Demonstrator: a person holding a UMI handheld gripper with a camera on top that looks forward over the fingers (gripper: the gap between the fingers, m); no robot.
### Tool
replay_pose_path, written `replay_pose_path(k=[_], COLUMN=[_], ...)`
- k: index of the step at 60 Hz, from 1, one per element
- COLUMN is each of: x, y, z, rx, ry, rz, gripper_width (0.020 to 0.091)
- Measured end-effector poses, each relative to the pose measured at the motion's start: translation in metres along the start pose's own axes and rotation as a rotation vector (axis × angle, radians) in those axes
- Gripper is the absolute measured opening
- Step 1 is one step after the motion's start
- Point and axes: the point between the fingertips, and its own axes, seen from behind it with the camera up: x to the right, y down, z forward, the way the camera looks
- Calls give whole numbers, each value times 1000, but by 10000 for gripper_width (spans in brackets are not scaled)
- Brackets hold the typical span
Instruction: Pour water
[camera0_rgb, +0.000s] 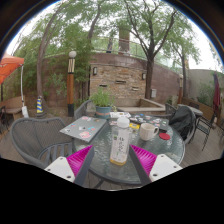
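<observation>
Flanking clear plastic bottle (120, 141), fingers (80, 157) apart

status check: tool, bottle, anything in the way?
Tool open, pink pads either side of bottle, gaps visible. Bottle upright on glass table, cap on. Cup just beyond bottle. Nothing blocking.

This is an outdoor patio or garden terrace. A round glass surface (150, 152) stands just ahead of the gripper (112, 160), with metal mesh chairs (38, 138) around it. Beyond it are a stone wall (122, 80), a potted plant (103, 99), tall trees (150, 25), and an orange umbrella (9, 68) far to the left.
</observation>
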Motion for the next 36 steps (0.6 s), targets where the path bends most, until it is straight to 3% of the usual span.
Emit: replay_pose_path(k=[18,26,28,31,36], x=[45,43,44,42,40], y=[41,33,28,32,29], z=[115,144,147,159,162], rx=[14,68,82,75,91], ry=[84,77,80,68,52], rz=[32,63,59,51,21], gripper_width=[805,794,757,613,577])
